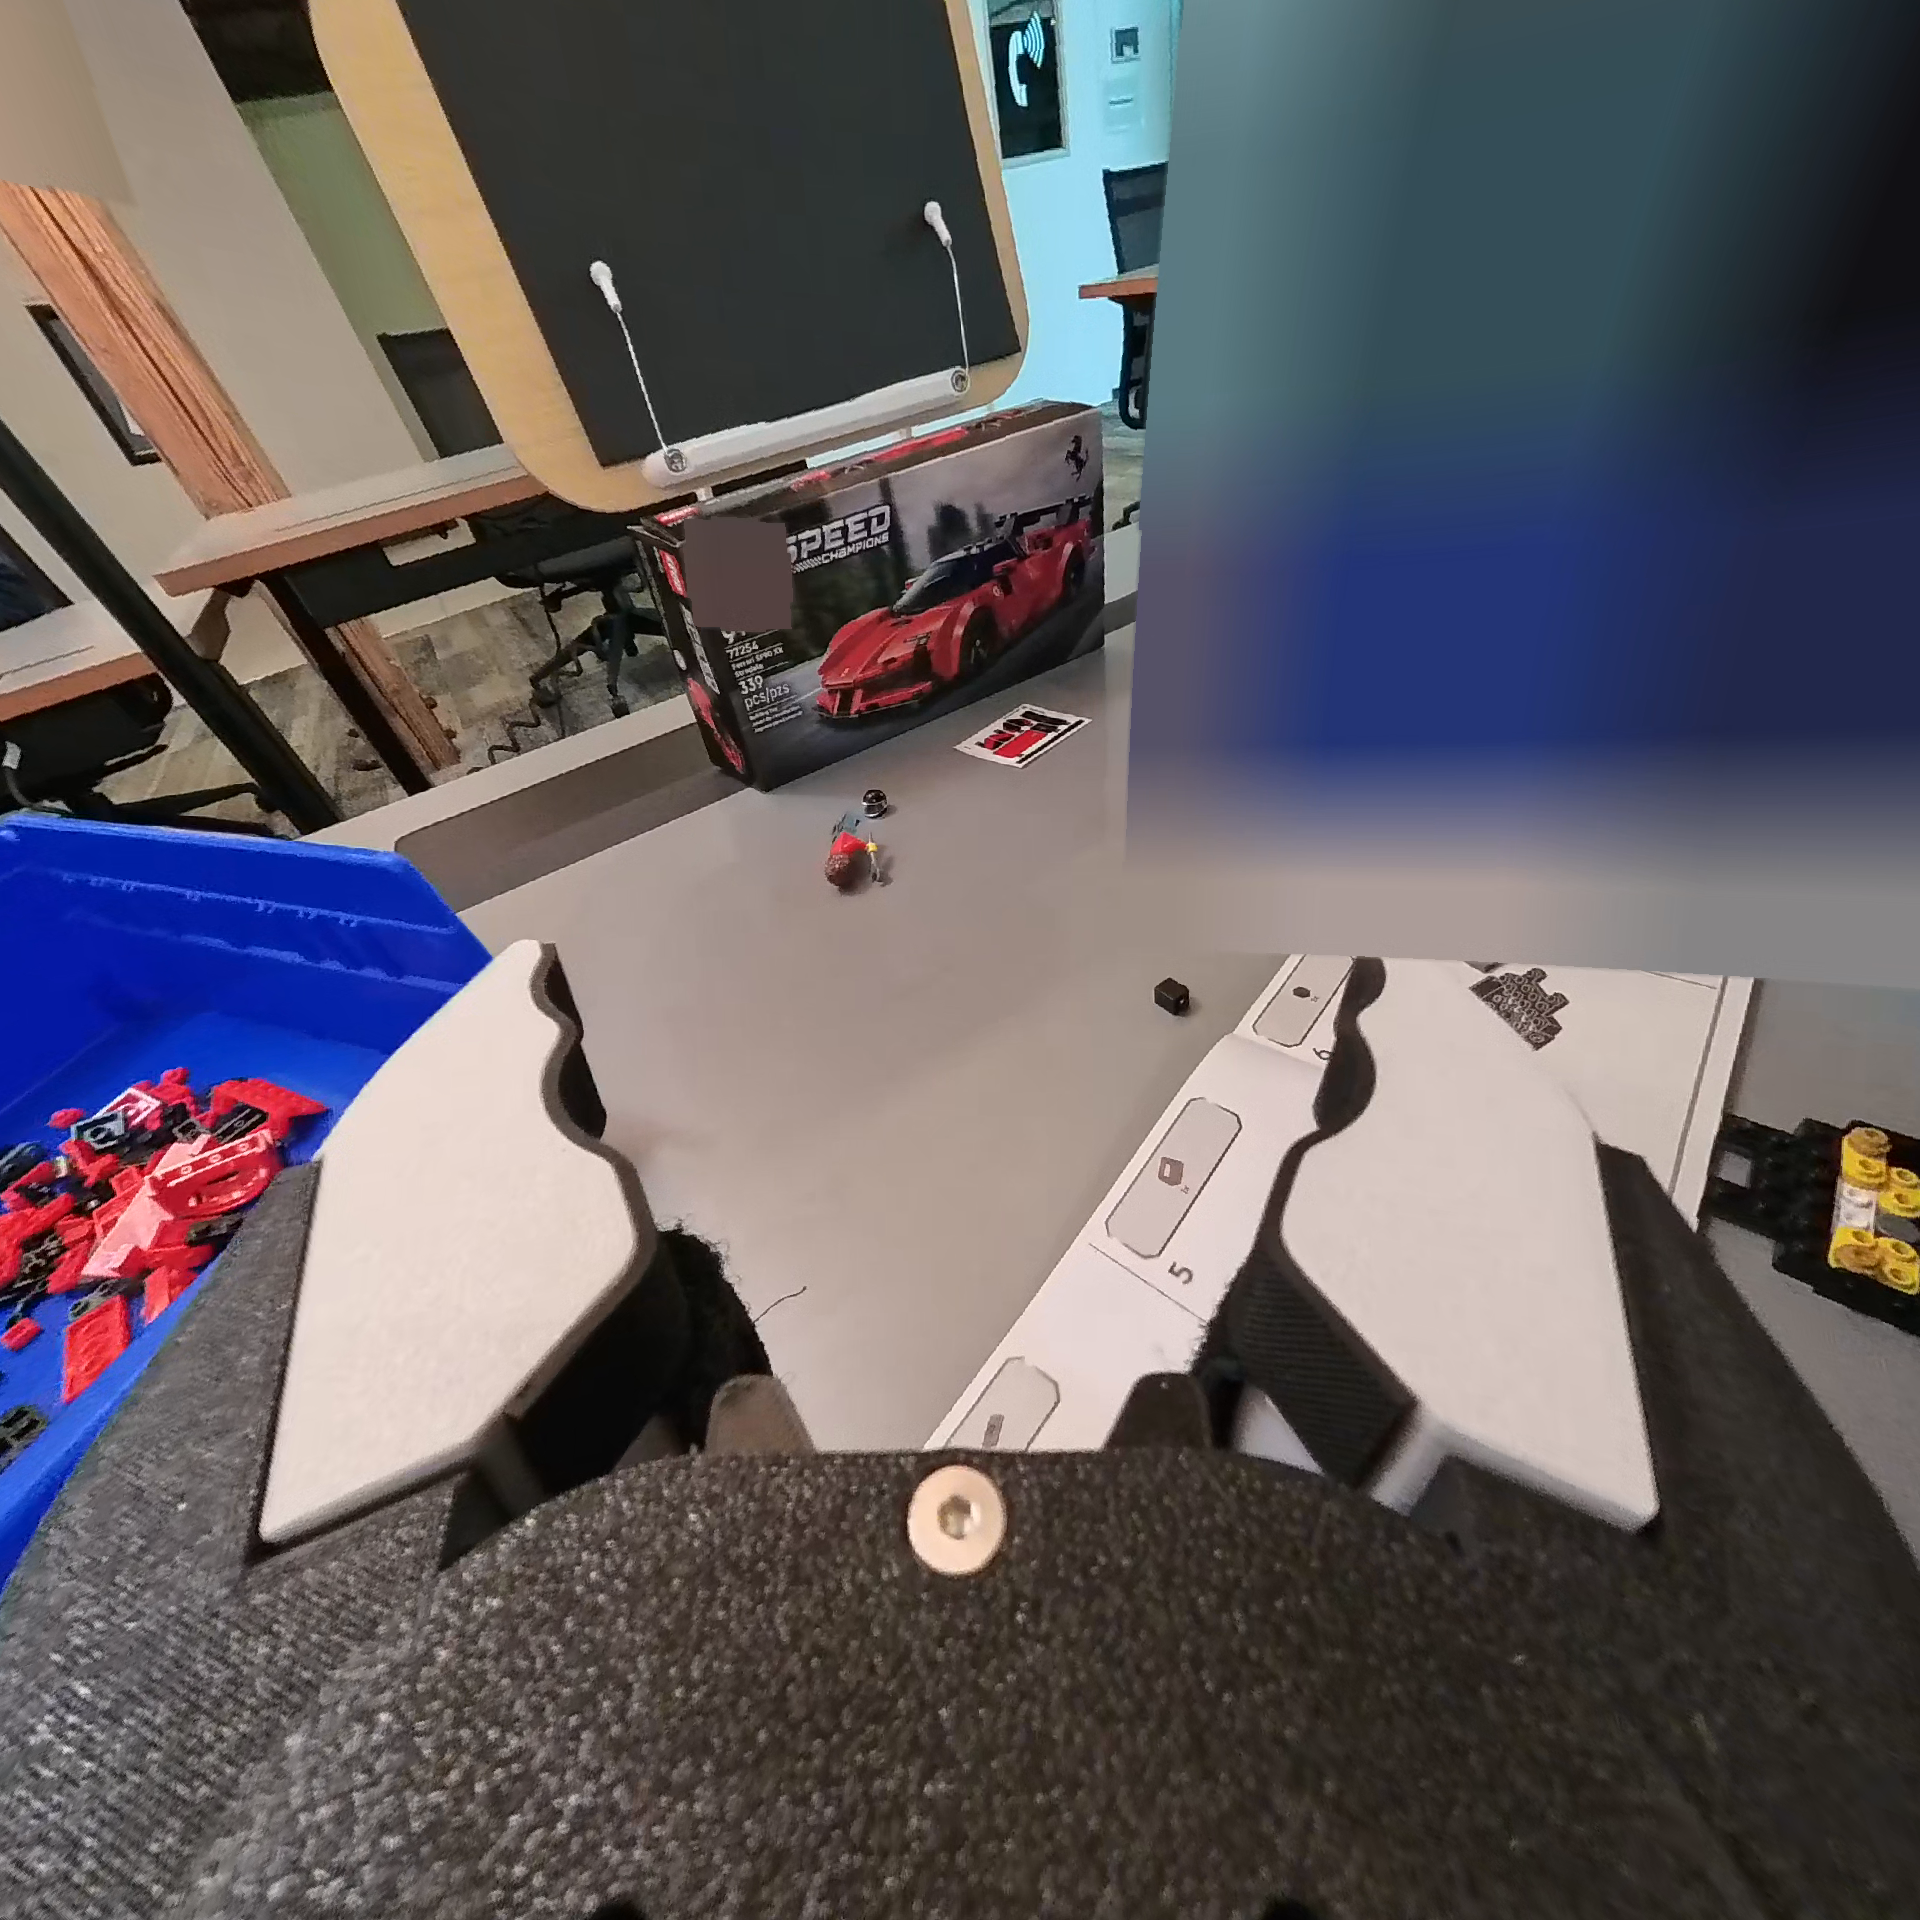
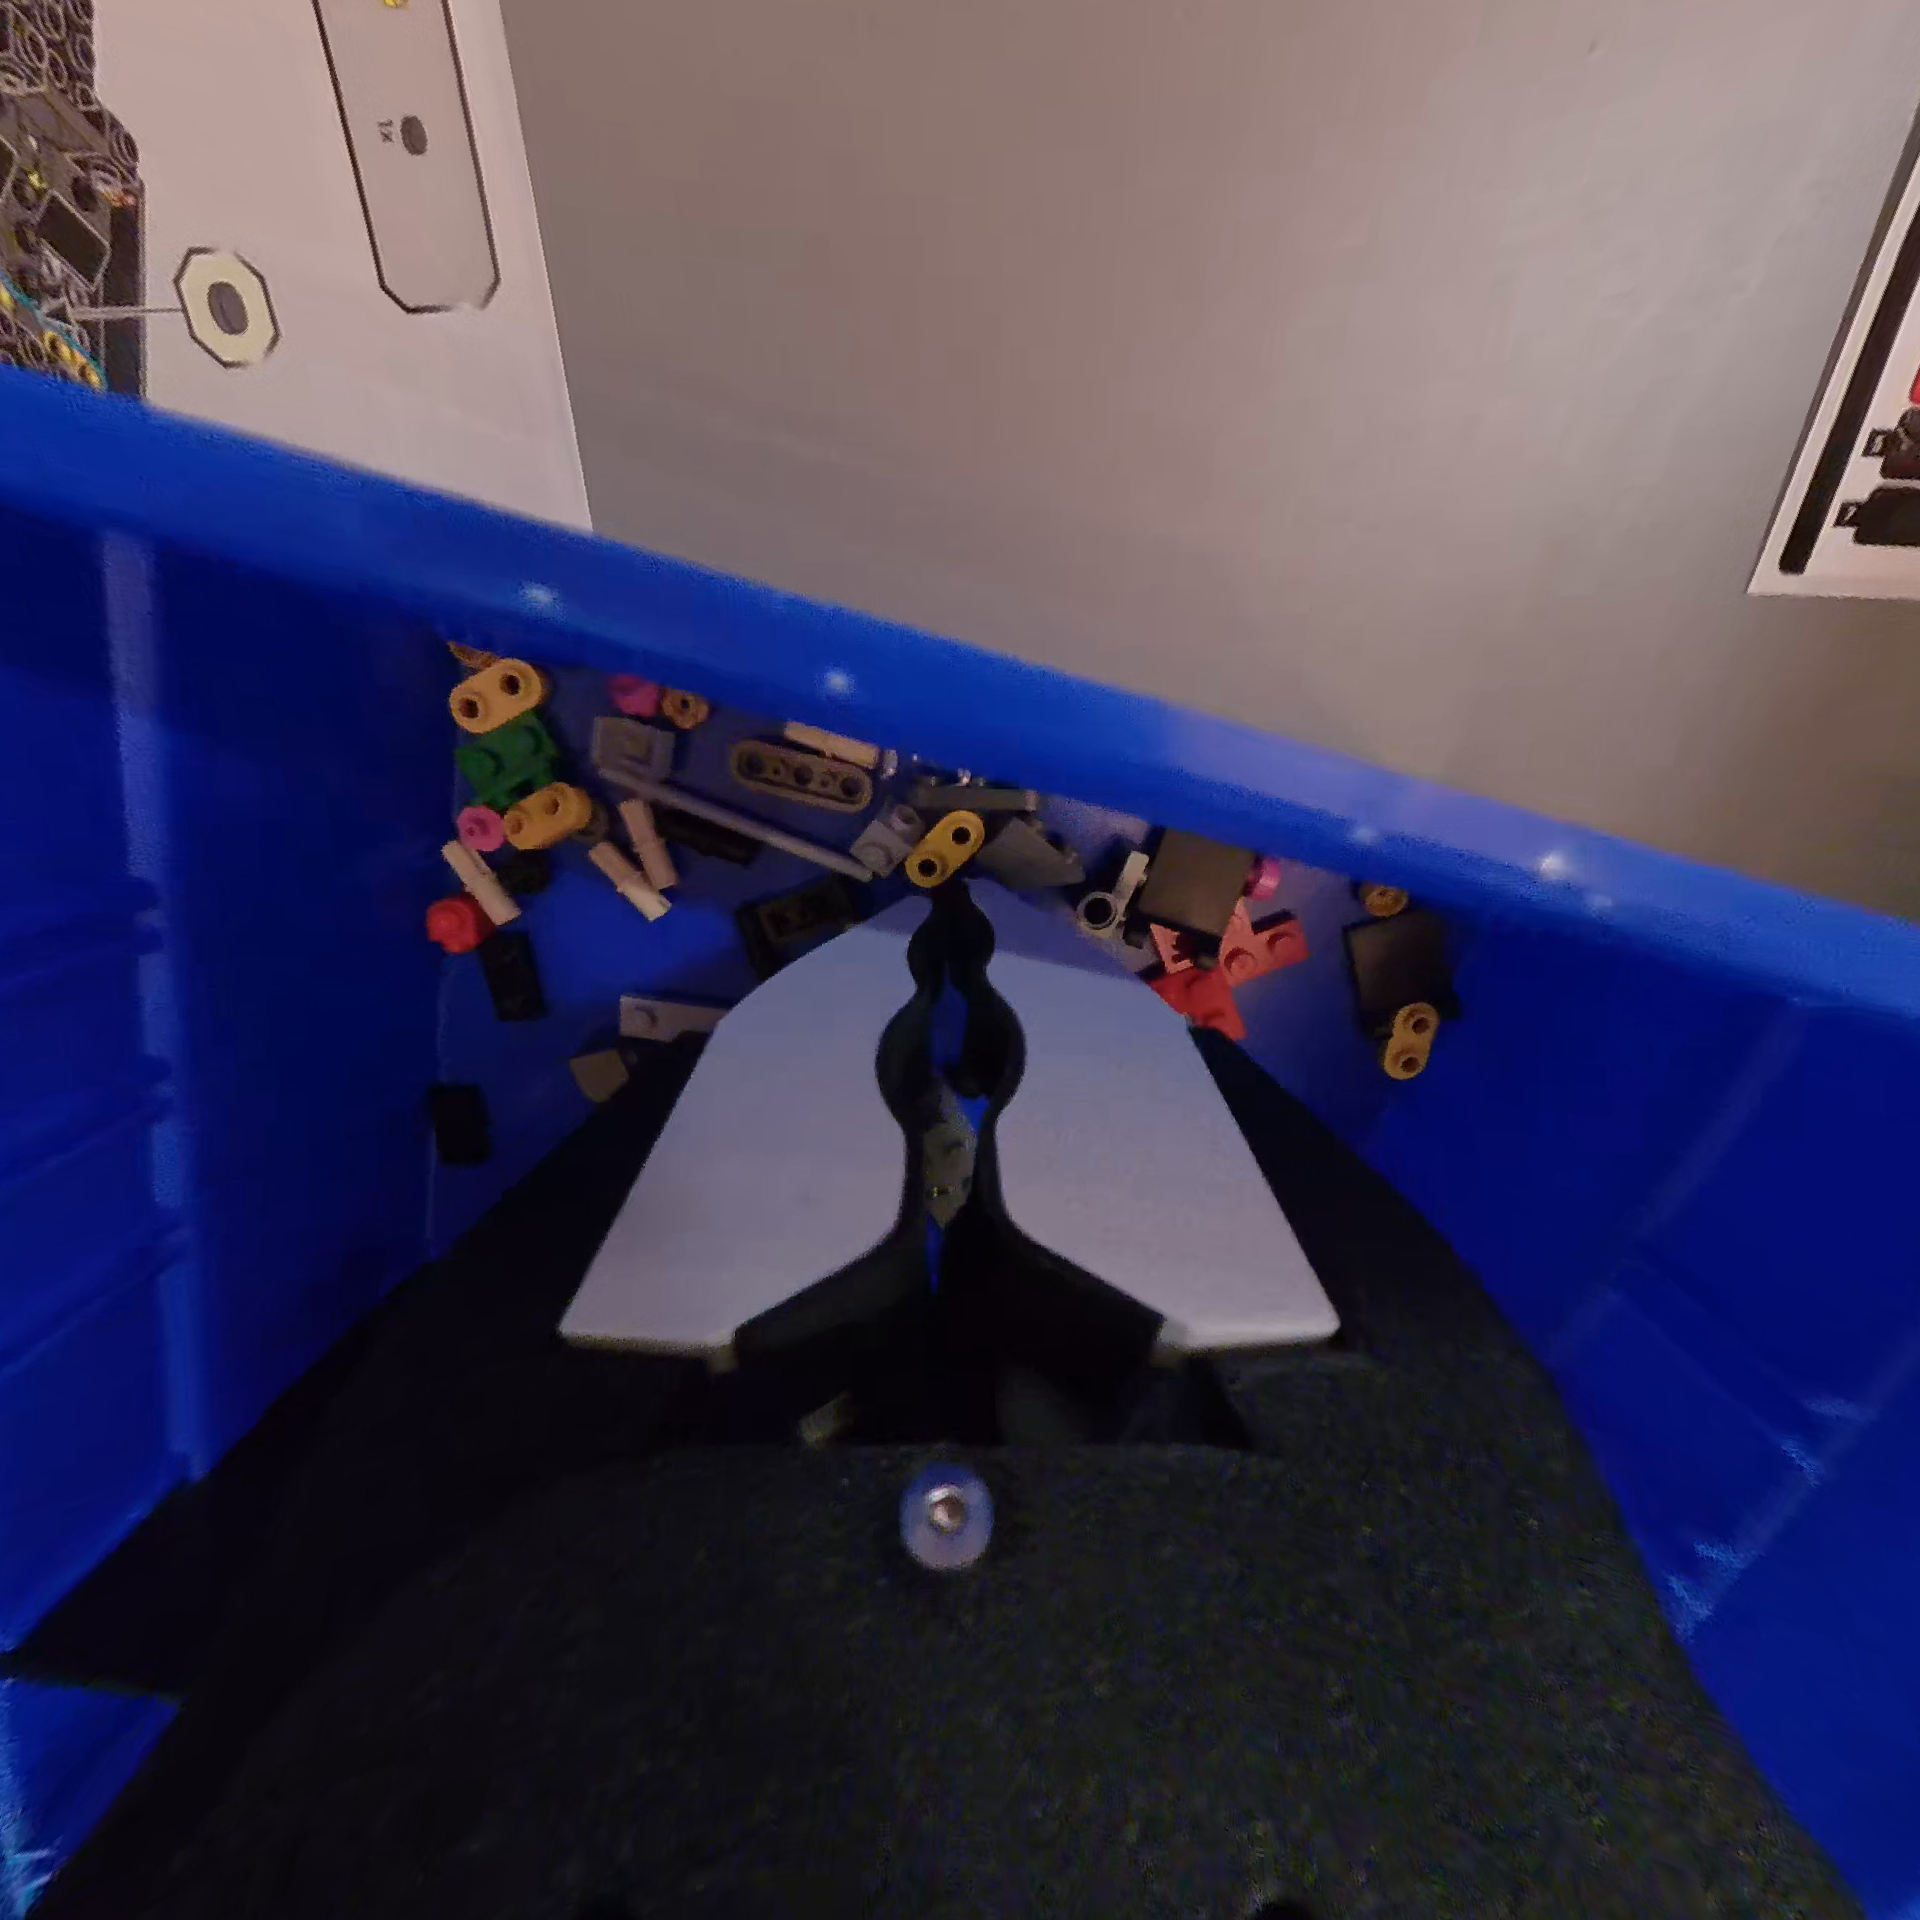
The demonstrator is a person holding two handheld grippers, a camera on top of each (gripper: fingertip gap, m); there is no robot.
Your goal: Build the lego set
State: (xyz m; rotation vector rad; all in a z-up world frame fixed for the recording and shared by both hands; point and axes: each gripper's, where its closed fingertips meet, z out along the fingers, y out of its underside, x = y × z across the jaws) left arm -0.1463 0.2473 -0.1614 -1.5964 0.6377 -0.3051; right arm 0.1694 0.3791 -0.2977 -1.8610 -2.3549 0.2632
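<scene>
My left gripper [image 1: 951, 977] is open wide and empty, low over the grey table [image 1: 883, 1091]. It sits between a blue bin [image 1: 208, 935] of red bricks [image 1: 156, 1195] on its left and a white instruction sheet [image 1: 1174, 1195] on its right. My right gripper [image 2: 940, 920] is shut, reaching down inside another blue bin [image 2: 935, 707] of mixed small pieces. A yellow two-hole piece [image 2: 943, 847] lies just past its fingertips, touching them, with its whole outline showing. A grey piece [image 2: 948, 1153] shows through the hollow between the pads.
A toy car box [image 1: 904, 603] stands at the back of the table, with a sticker sheet [image 1: 1023, 735], minifigure parts [image 1: 852, 857] and a small black cube [image 1: 1172, 995] before it. A black and yellow assembly [image 1: 1860, 1216] lies at the right. Beyond the right bin lie an instruction sheet [image 2: 312, 208] and sticker sheet [image 2: 1870, 416]. Some 40 cm of space lies between my two pairs of fingers. To reach the small black cube [image 1: 1172, 995] in a straight line is about 15 cm for my left fingers, about 25 cm for my right.
</scene>
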